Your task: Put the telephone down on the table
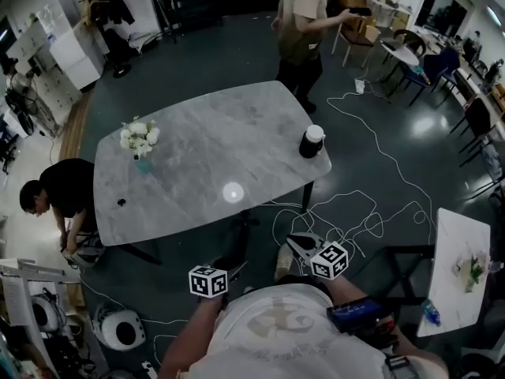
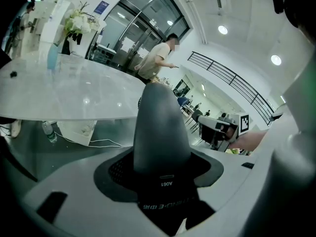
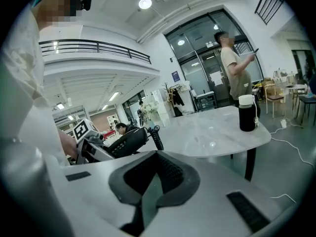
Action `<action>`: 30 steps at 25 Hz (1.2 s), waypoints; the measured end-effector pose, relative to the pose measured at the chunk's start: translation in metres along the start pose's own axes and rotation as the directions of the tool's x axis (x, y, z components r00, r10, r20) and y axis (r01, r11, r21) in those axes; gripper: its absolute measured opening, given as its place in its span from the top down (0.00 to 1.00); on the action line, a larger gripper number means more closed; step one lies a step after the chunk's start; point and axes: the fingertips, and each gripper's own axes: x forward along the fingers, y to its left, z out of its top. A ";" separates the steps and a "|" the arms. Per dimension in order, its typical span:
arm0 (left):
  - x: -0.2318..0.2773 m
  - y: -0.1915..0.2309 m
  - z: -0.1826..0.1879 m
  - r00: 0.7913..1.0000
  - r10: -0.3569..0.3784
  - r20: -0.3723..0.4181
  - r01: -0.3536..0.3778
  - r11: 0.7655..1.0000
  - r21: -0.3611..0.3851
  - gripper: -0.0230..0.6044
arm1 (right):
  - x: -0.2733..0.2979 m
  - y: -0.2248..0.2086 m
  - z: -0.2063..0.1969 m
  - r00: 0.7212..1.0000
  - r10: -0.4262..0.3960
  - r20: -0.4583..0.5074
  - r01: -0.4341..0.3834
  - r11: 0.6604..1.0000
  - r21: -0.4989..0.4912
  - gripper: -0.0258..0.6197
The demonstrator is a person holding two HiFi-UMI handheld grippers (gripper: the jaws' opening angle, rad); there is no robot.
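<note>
My left gripper (image 1: 229, 268) hangs below the near edge of the grey marble table (image 1: 213, 148), close to my body. Its jaws are shut on the black telephone (image 2: 160, 127), whose dark rounded body fills the space between them. In the right gripper view the telephone (image 3: 122, 141) shows its coiled cord and sits in the left gripper (image 3: 111, 147), level with the table (image 3: 212, 132) edge. My right gripper (image 1: 293, 243) is beside it on the right, shut, with nothing between its jaws. It also appears in the left gripper view as the right gripper (image 2: 219, 130).
A black flask with a white lid (image 1: 311, 141) stands at the table's right edge and a vase of white flowers (image 1: 140, 140) at its left. A small black item (image 1: 121, 202) lies near the left front. One person (image 1: 300, 30) stands beyond the table, another (image 1: 55, 192) crouches at left. Cables (image 1: 371, 212) cross the floor.
</note>
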 end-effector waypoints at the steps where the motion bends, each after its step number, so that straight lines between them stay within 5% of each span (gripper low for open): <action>1: 0.004 0.000 0.006 1.000 0.001 0.000 -0.001 1.000 0.000 0.52 | 0.002 -0.006 0.003 1.000 0.000 -0.002 0.000 1.000 0.003 0.94; 30: 0.112 0.016 0.133 0.984 0.175 0.039 -0.170 0.979 -0.117 0.52 | 0.051 -0.155 0.071 0.983 0.183 -0.014 -0.182 0.983 0.040 0.94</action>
